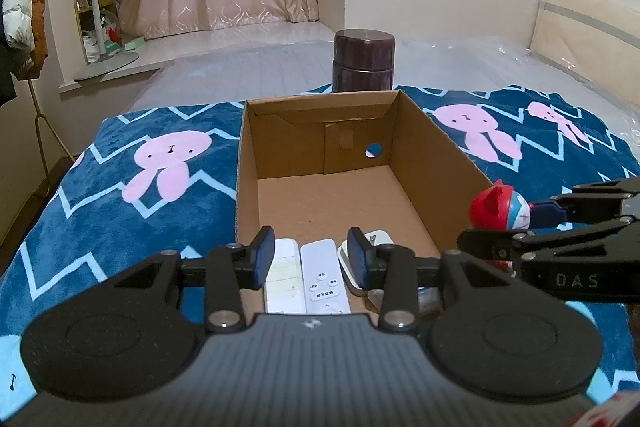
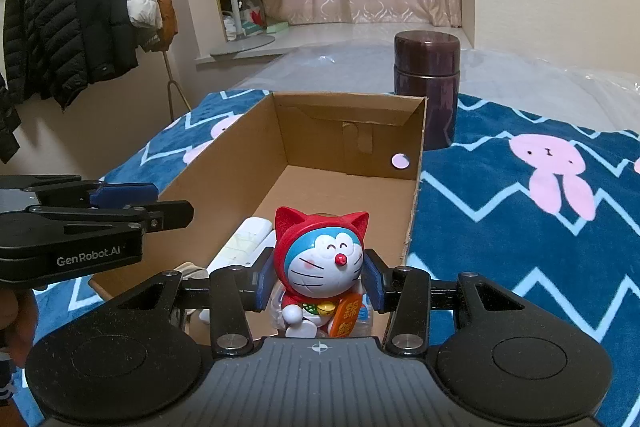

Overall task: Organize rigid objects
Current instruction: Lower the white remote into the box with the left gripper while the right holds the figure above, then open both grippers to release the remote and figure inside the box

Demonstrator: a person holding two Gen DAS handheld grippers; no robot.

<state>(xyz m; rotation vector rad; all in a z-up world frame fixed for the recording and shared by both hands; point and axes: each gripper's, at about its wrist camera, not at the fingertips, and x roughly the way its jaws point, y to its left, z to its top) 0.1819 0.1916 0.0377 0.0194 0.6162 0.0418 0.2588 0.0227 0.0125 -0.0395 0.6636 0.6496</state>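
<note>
A red-hooded blue cat figurine point(image 2: 320, 259) sits between the pads of my right gripper point(image 2: 316, 281), which is shut on its head. It hangs over the near right corner of an open cardboard box point(image 2: 224, 163). From the left wrist view, the figurine point(image 1: 500, 207) and right gripper point(image 1: 508, 227) show beside the box's point(image 1: 440, 155) right wall. My left gripper point(image 1: 312, 259) hovers over the box's near end. Its jaws stand a narrow gap apart with nothing between them. Below it, two white remotes point(image 1: 282, 275) point(image 1: 324, 275) and a white plug point(image 1: 380, 239) lie in the box.
A dark brown canister point(image 1: 363, 61) stands upright just behind the box, on a blue rabbit-print blanket point(image 1: 160, 227) covering the bed. A rack of coats point(image 2: 80, 7) stands left of the bed. The far half of the box floor is bare.
</note>
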